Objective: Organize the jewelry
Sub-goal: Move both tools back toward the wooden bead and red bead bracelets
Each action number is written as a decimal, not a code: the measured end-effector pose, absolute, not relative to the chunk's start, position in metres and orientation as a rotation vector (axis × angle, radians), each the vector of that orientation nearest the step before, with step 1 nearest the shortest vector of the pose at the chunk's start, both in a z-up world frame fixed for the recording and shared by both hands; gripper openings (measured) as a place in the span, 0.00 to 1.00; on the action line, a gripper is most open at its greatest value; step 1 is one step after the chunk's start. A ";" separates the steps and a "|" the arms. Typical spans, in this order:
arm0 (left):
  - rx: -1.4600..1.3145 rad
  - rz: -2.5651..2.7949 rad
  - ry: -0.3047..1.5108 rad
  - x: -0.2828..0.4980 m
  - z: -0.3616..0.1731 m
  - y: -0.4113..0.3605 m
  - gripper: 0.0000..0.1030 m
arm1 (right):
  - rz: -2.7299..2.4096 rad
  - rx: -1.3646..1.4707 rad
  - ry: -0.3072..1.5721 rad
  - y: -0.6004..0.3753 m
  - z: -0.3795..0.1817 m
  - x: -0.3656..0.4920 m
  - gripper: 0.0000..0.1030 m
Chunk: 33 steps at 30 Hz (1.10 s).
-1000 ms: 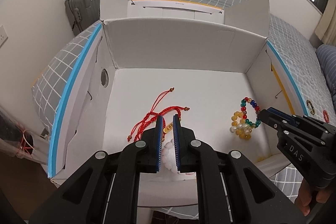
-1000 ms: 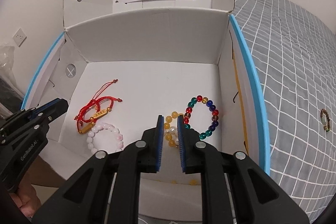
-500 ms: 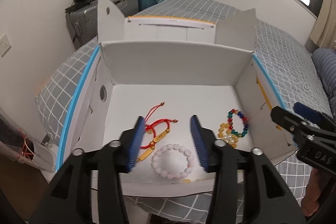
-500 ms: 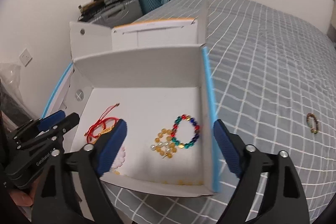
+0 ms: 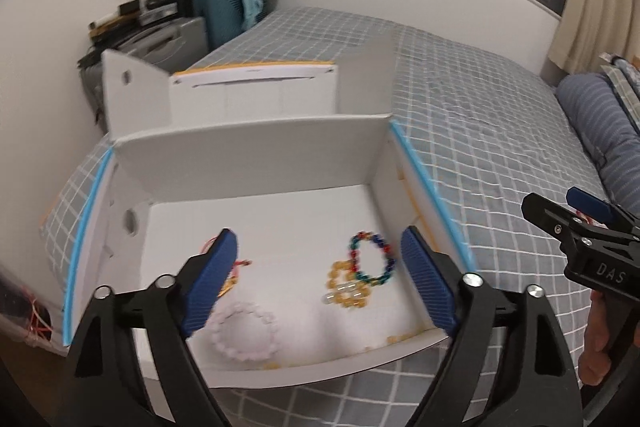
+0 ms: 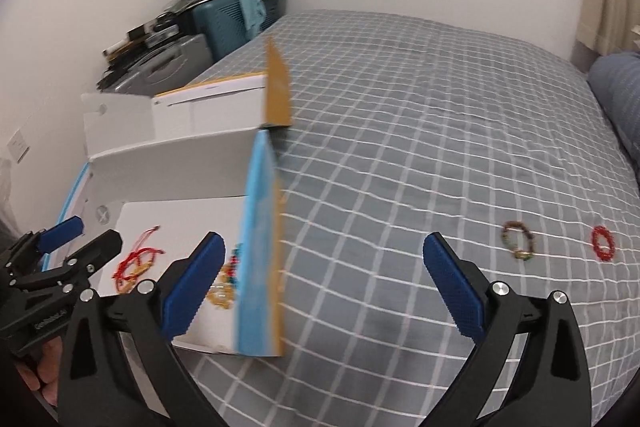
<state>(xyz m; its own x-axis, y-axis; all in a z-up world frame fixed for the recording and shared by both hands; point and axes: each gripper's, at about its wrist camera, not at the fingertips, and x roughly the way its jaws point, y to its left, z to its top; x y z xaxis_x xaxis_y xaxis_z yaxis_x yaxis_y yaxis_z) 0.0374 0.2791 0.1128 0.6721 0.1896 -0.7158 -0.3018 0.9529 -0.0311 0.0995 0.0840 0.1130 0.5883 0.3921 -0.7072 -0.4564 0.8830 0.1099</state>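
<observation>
The red cord bracelet (image 5: 236, 263) on the floor of the white cardboard box (image 5: 256, 155) is mostly hidden behind the blue pad of the left gripper (image 5: 320, 281), and motion blur softens it. The pale pink bead bracelet (image 5: 244, 331) is blurred, so single beads cannot be told. In the right wrist view, the box's blue-edged side wall (image 6: 260, 239) covers most of the multicoloured bead bracelet (image 6: 234, 261). The two small bracelets (image 6: 519, 245) on the grey checked bedspread (image 6: 400, 147) are too small to make out. The hands are cut off by the picture edges.
</observation>
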 end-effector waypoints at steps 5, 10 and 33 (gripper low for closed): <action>-0.125 0.224 0.771 0.057 0.121 0.247 0.92 | 0.418 -0.054 0.796 0.040 0.113 0.116 0.93; -0.083 0.169 0.762 0.082 0.126 0.208 0.95 | 0.330 -0.030 0.791 -0.009 0.115 0.135 0.93; -0.069 -0.127 0.907 0.254 0.041 0.016 0.94 | 0.010 0.045 0.998 -0.243 0.038 0.264 0.93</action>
